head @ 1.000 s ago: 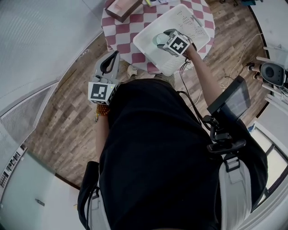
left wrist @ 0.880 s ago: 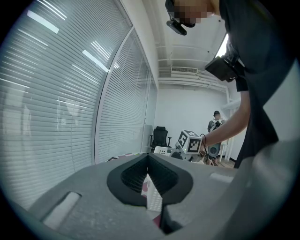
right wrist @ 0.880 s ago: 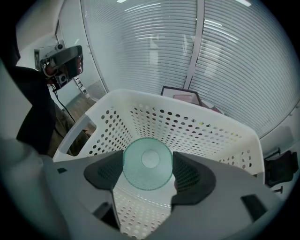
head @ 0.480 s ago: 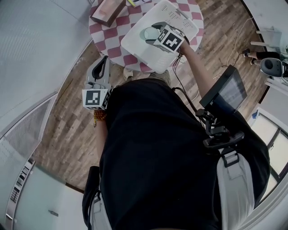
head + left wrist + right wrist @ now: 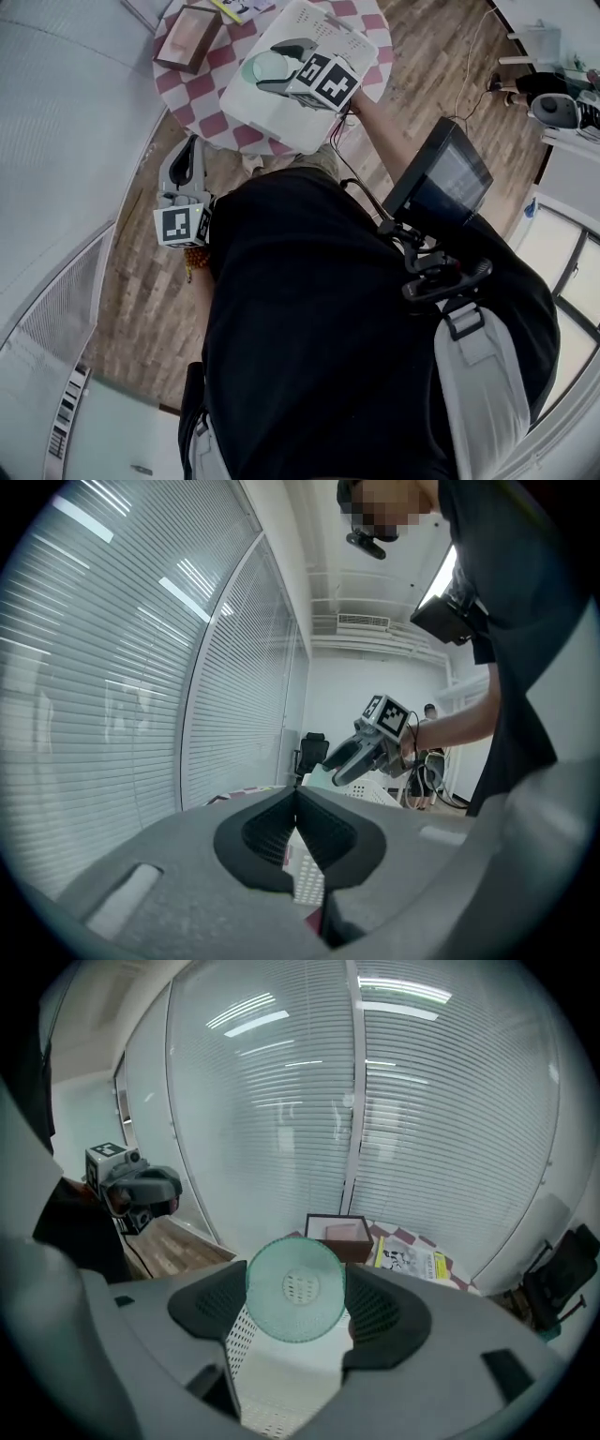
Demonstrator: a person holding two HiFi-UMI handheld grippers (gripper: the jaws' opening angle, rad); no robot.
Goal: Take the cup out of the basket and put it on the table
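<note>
1. The right tool (image 5: 281, 73) is closed on the cup (image 5: 295, 1288). One dark pad presses each side of the pale green cup. The cup lies sideways in the grip, with its round base turned back towards the tool's camera.
2. Directly below the right tool and the cup is the white perforated basket (image 5: 281, 117). Whether the cup touches the basket's floor or hangs just clear of it cannot be told.
3. The basket stands on the round counter (image 5: 202, 112), which has a red-and-white checked cloth. Ahead of the right tool, past the basket's far rim, sits a brown box (image 5: 339, 1232). A printed sheet (image 5: 408, 1260) lies just to the right of the box.
4. The left tool (image 5: 298, 832) has its jaws pressed together, with nothing between them.
5. The left tool is held low at the person's left side, over the wooden floor (image 5: 141, 309). It is off the counter's edge and well apart from the basket. It points towards the counter, so the right tool shows up ahead of it, slightly to the right.
</note>
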